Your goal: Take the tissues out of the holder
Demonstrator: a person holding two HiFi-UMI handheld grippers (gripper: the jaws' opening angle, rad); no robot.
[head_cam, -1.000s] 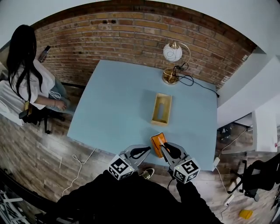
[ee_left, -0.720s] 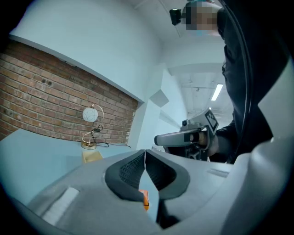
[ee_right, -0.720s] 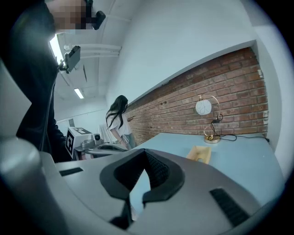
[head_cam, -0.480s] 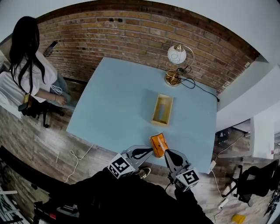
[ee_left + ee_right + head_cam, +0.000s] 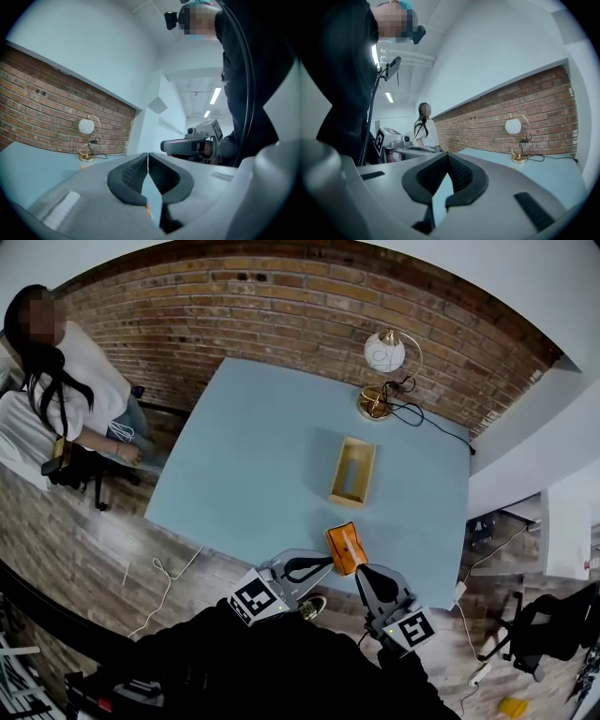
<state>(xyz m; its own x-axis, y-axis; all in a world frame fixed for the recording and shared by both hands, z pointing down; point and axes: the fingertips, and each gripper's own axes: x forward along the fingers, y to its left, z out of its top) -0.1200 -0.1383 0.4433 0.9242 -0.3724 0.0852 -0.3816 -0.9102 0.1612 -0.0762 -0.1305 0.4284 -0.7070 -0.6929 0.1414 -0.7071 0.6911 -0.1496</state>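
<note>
Left gripper [image 5: 322, 564] closed, seemingly pinching orange tissue pack [image 5: 343, 549], right gripper [image 5: 362, 571] closed beside it, holder [image 5: 336, 471] well beyond

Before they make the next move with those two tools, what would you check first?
1. The pack is out of the holder: ok, it is apart from it, between the tools.
2. The left tool is shut: ok, jaws together.
3. The right tool is shut: ok, jaws together.
4. Either tool really grips the pack: cannot tell.
5. The holder is emptied: cannot tell, its inside is too small to read.
6. The lamp is out of the way: ok, far behind the holder.
</note>
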